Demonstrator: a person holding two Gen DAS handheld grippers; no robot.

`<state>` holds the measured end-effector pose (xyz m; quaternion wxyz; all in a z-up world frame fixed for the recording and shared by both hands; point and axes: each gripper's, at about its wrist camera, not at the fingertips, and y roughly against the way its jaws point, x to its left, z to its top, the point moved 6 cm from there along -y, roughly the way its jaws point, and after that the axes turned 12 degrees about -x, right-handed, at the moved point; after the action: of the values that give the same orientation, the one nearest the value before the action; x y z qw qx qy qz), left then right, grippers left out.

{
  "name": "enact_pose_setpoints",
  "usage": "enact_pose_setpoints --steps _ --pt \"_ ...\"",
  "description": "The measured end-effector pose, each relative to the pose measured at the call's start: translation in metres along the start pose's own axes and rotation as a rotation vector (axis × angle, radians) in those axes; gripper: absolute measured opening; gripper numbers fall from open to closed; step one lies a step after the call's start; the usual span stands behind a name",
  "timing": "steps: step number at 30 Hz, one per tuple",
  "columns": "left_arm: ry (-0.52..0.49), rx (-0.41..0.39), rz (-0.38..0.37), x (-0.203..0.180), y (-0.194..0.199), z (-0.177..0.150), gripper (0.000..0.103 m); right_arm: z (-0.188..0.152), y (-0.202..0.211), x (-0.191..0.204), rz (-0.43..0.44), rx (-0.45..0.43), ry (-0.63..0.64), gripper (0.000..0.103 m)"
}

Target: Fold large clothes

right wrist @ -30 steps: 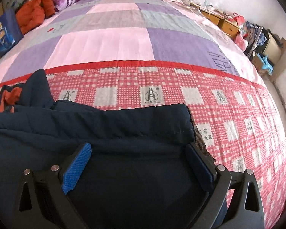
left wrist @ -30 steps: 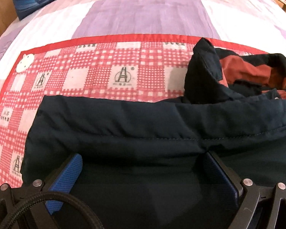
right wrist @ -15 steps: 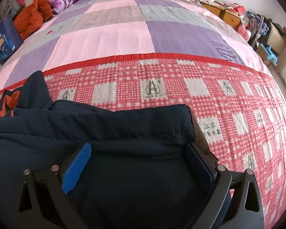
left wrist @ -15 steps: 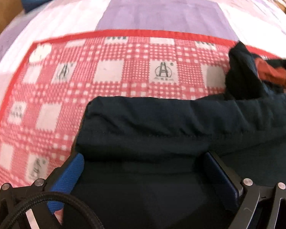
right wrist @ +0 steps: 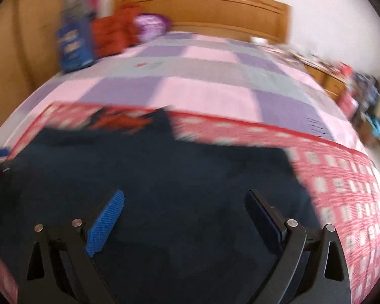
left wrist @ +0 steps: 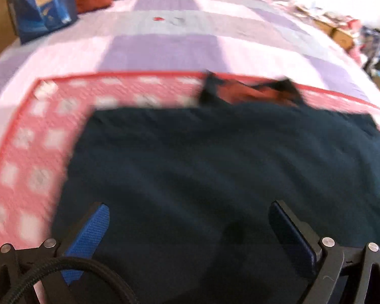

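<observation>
Currently the dark jacket lies spread flat on the red checked blanket at the near end of the bed, its orange lining showing at the far edge. Left gripper and right gripper both hover above the jacket, fingers spread wide, gripping nothing. Both views are blurred.

It was a home bedroom: a bed with patchwork cover, wooden headboard and pillows showed it
</observation>
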<state>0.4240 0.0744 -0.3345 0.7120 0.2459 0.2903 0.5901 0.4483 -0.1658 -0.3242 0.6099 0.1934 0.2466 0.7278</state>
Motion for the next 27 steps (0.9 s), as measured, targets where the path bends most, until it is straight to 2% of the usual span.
enact_pose_setpoints --steps 3,4,6,8,12,14,16,18,19,20,21,23,24,26,27 --pt "0.024 0.041 -0.032 -0.031 0.003 -0.037 0.103 -0.033 0.018 0.060 0.090 0.023 0.066 0.099" --pt "0.039 0.058 -0.029 -0.036 -0.001 -0.052 0.103 -0.042 0.018 0.071 0.103 0.043 0.096 0.099" --pt "0.023 0.026 -0.026 -0.038 0.001 -0.060 0.103 -0.060 0.016 0.079 0.092 0.062 0.166 0.099" --pt "-0.014 0.008 -0.032 -0.030 0.000 -0.064 0.103 -0.068 0.013 0.058 0.061 0.060 0.170 0.099" --pt "-0.051 -0.010 0.050 0.014 0.005 -0.062 0.103 -0.077 0.013 -0.041 -0.093 0.071 0.086 0.099" --pt "-0.007 -0.012 0.127 0.058 0.009 -0.064 0.103 -0.080 0.018 -0.096 -0.161 0.077 0.007 0.099" --pt "0.038 -0.001 0.167 0.093 0.009 -0.068 0.103 -0.085 0.020 -0.132 -0.203 0.098 -0.053 0.099" --pt "0.110 0.012 0.215 0.121 0.010 -0.073 0.103 -0.093 0.021 -0.167 -0.249 0.135 -0.133 0.100" --pt "0.176 0.020 0.229 0.140 0.012 -0.077 0.103 -0.101 0.022 -0.180 -0.236 0.144 -0.205 0.100" --pt "0.202 0.021 0.241 0.150 0.013 -0.080 0.103 -0.107 0.022 -0.187 -0.216 0.157 -0.264 0.100" --pt "0.197 0.021 0.247 0.154 0.013 -0.083 0.103 -0.109 0.022 -0.188 -0.217 0.159 -0.267 0.100" --pt "0.124 0.002 0.258 0.154 0.011 -0.091 0.103 -0.106 0.023 -0.180 -0.253 0.126 -0.173 0.100" --pt "0.131 0.017 0.253 0.155 0.007 -0.096 0.103 -0.108 0.024 -0.180 -0.258 0.122 -0.162 0.100" --pt "0.188 0.032 0.237 0.159 0.002 -0.100 0.103 -0.113 0.020 -0.187 -0.238 0.130 -0.228 0.101" --pt "0.175 0.032 0.241 0.158 0.001 -0.098 0.103 -0.116 0.020 -0.186 -0.233 0.134 -0.250 0.101"
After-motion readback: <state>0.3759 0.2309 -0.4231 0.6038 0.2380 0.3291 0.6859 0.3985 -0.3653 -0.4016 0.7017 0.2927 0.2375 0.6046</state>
